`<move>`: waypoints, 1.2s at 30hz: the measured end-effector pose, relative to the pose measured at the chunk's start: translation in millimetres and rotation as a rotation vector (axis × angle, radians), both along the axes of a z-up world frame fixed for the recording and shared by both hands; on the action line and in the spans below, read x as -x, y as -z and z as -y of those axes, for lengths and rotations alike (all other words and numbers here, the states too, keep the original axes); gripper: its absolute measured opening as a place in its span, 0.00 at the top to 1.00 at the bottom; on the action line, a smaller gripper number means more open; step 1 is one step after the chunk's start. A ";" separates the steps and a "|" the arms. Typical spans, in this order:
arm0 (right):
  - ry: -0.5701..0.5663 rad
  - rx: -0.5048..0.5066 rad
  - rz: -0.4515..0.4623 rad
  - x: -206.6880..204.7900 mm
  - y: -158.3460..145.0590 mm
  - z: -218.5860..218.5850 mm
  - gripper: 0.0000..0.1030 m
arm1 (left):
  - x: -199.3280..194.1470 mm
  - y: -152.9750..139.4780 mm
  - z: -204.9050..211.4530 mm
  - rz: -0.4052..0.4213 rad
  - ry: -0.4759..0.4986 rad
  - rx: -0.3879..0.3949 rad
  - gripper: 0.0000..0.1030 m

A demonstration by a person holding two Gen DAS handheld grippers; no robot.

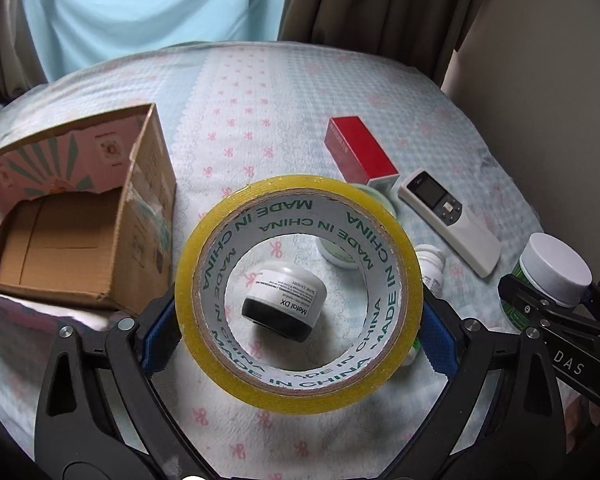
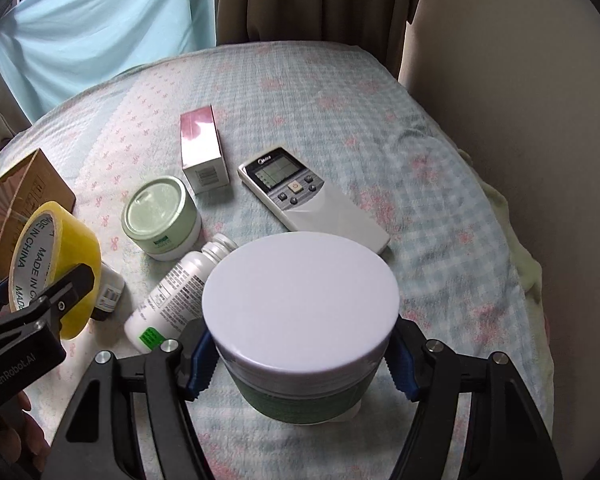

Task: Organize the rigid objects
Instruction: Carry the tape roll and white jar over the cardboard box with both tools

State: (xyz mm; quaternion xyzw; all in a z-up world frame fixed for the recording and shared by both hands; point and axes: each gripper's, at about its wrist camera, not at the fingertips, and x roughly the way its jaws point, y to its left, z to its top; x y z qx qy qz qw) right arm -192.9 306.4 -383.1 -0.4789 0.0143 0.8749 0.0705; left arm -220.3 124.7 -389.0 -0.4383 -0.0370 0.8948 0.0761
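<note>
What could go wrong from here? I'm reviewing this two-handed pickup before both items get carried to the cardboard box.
1. The left gripper pinches the yellow tape roll only at its curved outer edge; it could pivot or slip out.
2. The right gripper holds the white-lidded green jar just under its lid, so it may tilt.
3. Both loads hang above the pill bottle and small black-and-white jar; a drop would scatter them.

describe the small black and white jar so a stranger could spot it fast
Start at the open cardboard box on the bedspread. Right of it lies the small jar, seen through the tape roll. Unlike its neighbours, it has a black base.
</note>
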 end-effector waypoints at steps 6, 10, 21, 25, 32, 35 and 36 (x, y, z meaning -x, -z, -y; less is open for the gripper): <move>-0.036 0.022 -0.046 -10.7 -67.8 9.3 0.36 | -13.6 -88.0 22.0 -0.041 -0.039 0.027 0.06; -0.092 0.047 -0.066 -13.9 -104.2 22.3 0.36 | -22.3 -133.5 51.2 -0.045 -0.092 0.034 0.06; -0.210 0.060 -0.111 -3.3 -157.9 112.2 0.36 | -36.9 -175.2 168.7 -0.057 -0.218 0.057 0.06; -0.244 0.062 -0.110 4.9 -169.5 157.6 0.36 | -37.3 -179.1 216.2 -0.042 -0.237 0.067 0.06; -0.308 0.074 -0.096 24.6 -177.9 242.9 0.36 | -27.3 -176.3 298.5 0.001 -0.233 0.069 0.06; -0.331 0.075 -0.079 33.4 -174.3 279.4 0.36 | -16.7 -169.0 328.4 0.019 -0.222 0.049 0.06; -0.341 0.072 -0.072 36.8 -172.8 291.3 0.36 | -12.6 -166.5 337.7 0.025 -0.219 0.046 0.06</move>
